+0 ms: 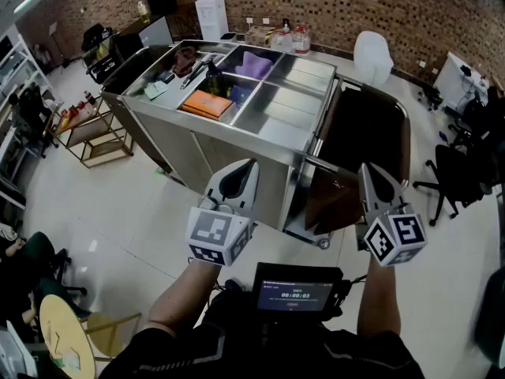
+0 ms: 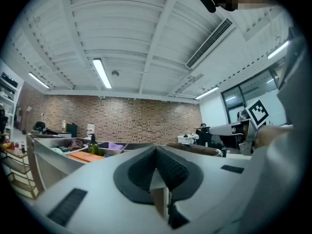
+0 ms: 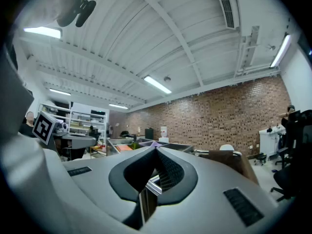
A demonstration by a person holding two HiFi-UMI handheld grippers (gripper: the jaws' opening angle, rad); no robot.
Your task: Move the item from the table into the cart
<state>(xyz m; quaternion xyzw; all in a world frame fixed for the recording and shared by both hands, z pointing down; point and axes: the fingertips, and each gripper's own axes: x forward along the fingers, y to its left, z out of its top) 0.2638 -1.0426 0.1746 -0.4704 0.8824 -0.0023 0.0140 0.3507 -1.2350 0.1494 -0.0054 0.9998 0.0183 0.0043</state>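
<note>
Approach stage, nothing picked up: left tongs [image 1: 235, 181] and right tongs [image 1: 377, 186] closed and empty, short of the table [image 1: 272, 110], where the orange pad [image 1: 207, 103] lies beside the cart [image 1: 364, 133]; next move likely reaching in and opening over it.

Your left claw [image 1: 245, 170] and right claw [image 1: 370, 172] are pale grey with black ribbed pads [image 2: 171, 172], and their marker cubes [image 1: 217, 237] are white with black square patterns. The worktop [image 1: 272, 118] you face is plain silver steel. On it, the flat item [image 1: 207, 103] is orange, the cloth [image 1: 255, 65] is purple and the bottle [image 1: 213, 76] is dark green. The cart [image 1: 371, 129] is dark brown with a silver frame. The wall [image 1: 355, 6] is red-brown brick, the floor [image 1: 134, 212] glossy white, your shirt [image 1: 379, 359] black.
</note>
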